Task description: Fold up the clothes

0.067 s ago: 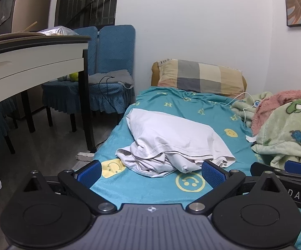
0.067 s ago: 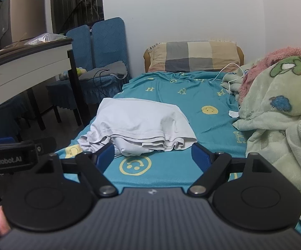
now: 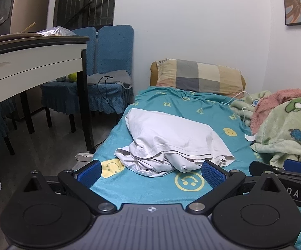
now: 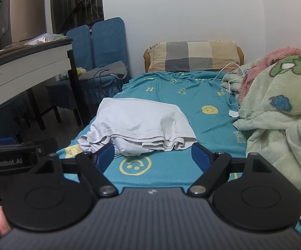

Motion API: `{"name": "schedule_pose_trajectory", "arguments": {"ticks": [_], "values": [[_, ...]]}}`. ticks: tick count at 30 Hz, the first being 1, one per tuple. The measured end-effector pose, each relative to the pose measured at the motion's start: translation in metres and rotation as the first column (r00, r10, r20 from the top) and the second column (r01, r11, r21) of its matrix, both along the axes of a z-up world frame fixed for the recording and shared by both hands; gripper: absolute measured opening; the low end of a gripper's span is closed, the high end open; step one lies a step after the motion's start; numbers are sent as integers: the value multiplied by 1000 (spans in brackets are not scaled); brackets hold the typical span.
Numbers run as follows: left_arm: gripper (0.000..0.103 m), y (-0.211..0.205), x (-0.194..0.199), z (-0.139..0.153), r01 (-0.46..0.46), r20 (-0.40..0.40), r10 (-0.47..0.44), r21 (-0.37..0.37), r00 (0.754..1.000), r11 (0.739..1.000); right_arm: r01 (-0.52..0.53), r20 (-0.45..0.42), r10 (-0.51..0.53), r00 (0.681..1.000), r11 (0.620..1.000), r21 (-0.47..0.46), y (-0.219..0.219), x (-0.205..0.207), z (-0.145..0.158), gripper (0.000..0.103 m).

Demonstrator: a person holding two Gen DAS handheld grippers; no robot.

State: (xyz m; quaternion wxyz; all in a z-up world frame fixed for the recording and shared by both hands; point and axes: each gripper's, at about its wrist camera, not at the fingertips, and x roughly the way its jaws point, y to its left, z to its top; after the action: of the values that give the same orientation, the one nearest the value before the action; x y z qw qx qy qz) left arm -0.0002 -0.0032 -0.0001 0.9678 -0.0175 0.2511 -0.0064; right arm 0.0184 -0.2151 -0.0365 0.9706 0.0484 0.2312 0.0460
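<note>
One white garment (image 3: 171, 141) on one bed (image 3: 202, 112), one checked pillow (image 3: 200, 77), two blue chairs (image 3: 108, 62), one table (image 3: 31, 58), two grippers, left (image 3: 151, 171), right (image 4: 152, 155)

White garment (image 3: 171, 143): thin matt cloth, creased, on smooth teal cotton-like sheet (image 3: 150, 187). Right of garment, blanket (image 4: 279, 112): fluffy fleece. Beyond it, checked woven pillow (image 3: 200, 76). Gripper pads (image 3: 213, 174): ribbed blue rubber; frames matt black plastic.

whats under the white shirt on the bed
The white shirt lies bunched on the teal bedsheet, beside a yellow smiley print. At its near edge only its own folded layers show. Whatever else may lie beneath is covered.
</note>
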Motion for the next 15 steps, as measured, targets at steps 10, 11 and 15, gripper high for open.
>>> {"name": "schedule_pose_trajectory", "arguments": {"ticks": [10, 11, 15], "values": [[103, -4, -2, 1, 25, 4, -25, 17, 1000, 1000, 5, 18, -5, 1000, 1000, 7, -1, -2, 3, 82], [103, -5, -2, 0, 30, 5, -30, 25, 1000, 999, 6, 16, -6, 1000, 1000, 5, -1, -2, 1, 82], [103, -7, -3, -2, 40, 10, -40, 50, 999, 998, 9, 17, -9, 1000, 1000, 7, 0, -4, 2, 82]]}}
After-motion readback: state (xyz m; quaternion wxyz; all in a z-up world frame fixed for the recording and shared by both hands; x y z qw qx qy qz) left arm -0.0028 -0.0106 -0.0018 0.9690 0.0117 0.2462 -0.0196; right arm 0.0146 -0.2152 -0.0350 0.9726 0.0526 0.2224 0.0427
